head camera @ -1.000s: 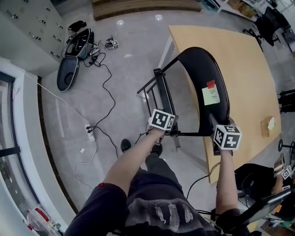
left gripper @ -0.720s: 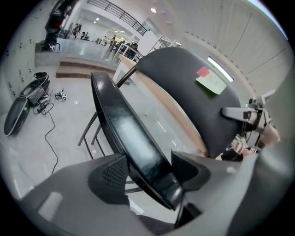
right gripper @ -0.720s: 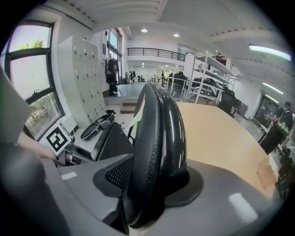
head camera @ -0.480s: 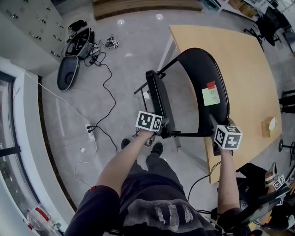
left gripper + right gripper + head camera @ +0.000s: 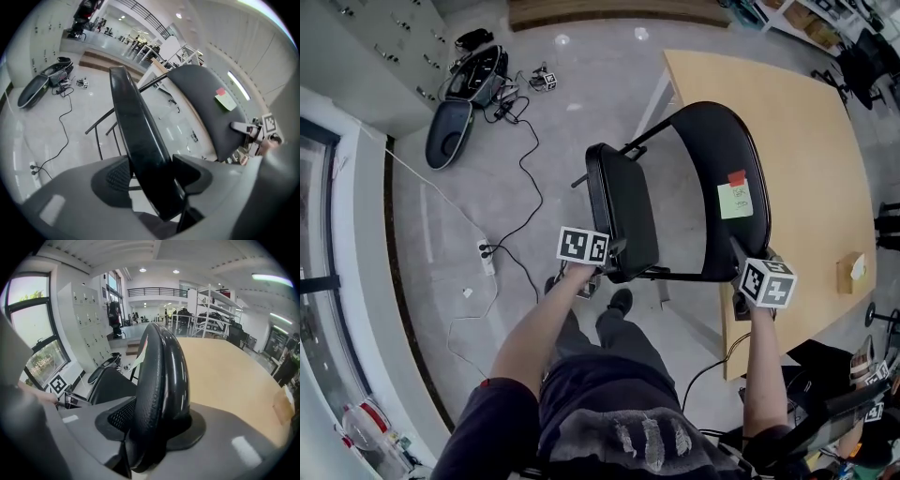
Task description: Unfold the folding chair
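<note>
The folding chair [image 5: 703, 225] stands on the floor [image 5: 487, 169] against the wooden desk [image 5: 806, 141], part-way open. The left gripper [image 5: 614, 262] pinches the near edge of the tilted black seat [image 5: 623, 211]; its jaws have just been closing, with the seat between them. The right gripper [image 5: 741, 258] is clamped on the rim of the backrest [image 5: 717, 141], which carries 1 green note [image 5: 734, 199].

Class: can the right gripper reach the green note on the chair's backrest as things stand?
Probably not yet: the right gripper is clamped on the backrest rim, though the green note lies uncovered.
</note>
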